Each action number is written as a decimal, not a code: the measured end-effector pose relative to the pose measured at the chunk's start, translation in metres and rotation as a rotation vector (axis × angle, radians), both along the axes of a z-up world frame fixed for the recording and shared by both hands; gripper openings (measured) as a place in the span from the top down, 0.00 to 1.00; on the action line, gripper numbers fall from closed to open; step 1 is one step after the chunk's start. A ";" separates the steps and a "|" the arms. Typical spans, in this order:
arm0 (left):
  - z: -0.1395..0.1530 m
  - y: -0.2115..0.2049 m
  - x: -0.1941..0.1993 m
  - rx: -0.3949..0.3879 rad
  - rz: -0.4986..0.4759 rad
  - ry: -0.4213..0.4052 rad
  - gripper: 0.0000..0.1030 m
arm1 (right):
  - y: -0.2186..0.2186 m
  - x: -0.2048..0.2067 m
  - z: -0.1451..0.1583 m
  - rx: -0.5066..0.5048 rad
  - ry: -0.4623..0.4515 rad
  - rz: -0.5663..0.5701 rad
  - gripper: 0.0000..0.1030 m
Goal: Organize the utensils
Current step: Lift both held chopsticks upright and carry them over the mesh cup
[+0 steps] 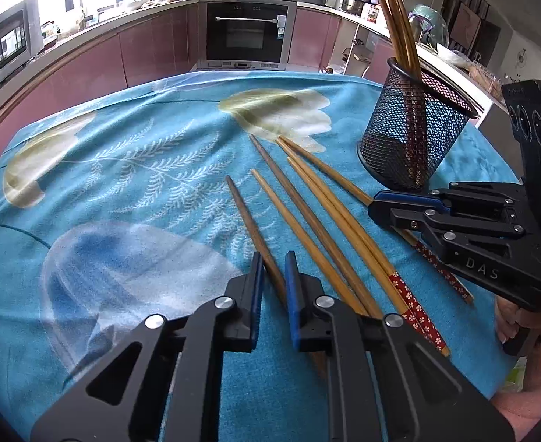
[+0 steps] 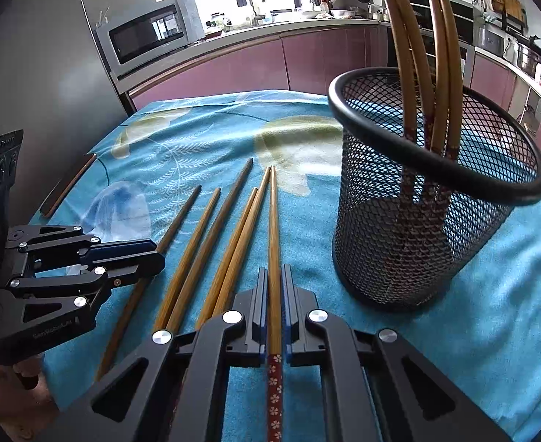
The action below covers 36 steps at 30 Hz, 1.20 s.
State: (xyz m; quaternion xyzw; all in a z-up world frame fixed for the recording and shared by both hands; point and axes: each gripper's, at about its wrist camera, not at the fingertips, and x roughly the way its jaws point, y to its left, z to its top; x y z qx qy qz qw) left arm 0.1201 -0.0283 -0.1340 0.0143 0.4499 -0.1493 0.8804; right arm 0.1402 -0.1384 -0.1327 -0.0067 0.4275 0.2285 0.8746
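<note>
Right gripper [image 2: 274,287] pinches a chopstick [image 2: 273,228] mid-shaft, for the holder [image 2: 432,169]; left gripper [image 1: 270,269], slightly spread, seemingly straddles another.

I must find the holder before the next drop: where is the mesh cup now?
The mesh cup stands upright on the blue cloth, right of the loose chopsticks and just ahead-right of the right tongs.

"DAS" – raised letters on right gripper [image 1: 375,202] body.

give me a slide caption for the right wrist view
Right gripper jaws closed on one floral-handled chopstick, five more on the blue cloth, mesh holder beside them.
</note>
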 end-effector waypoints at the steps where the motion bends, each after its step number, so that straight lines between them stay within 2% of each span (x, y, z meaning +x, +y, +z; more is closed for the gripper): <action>1: 0.001 0.001 0.000 -0.004 0.005 0.001 0.90 | -0.001 -0.002 0.001 0.005 -0.003 0.001 0.94; 8: 0.006 0.004 -0.006 -0.013 0.008 -0.015 0.92 | -0.012 -0.014 0.012 0.064 -0.019 0.010 0.94; 16: 0.026 0.012 -0.014 -0.051 0.008 -0.050 0.93 | -0.023 -0.032 0.033 0.130 -0.066 0.034 0.94; 27: 0.069 0.017 -0.029 -0.144 -0.029 -0.140 0.93 | -0.037 -0.052 0.066 0.198 -0.154 0.055 0.94; 36: 0.100 0.022 -0.037 -0.251 -0.078 -0.187 0.93 | -0.056 -0.056 0.093 0.237 -0.232 0.034 0.94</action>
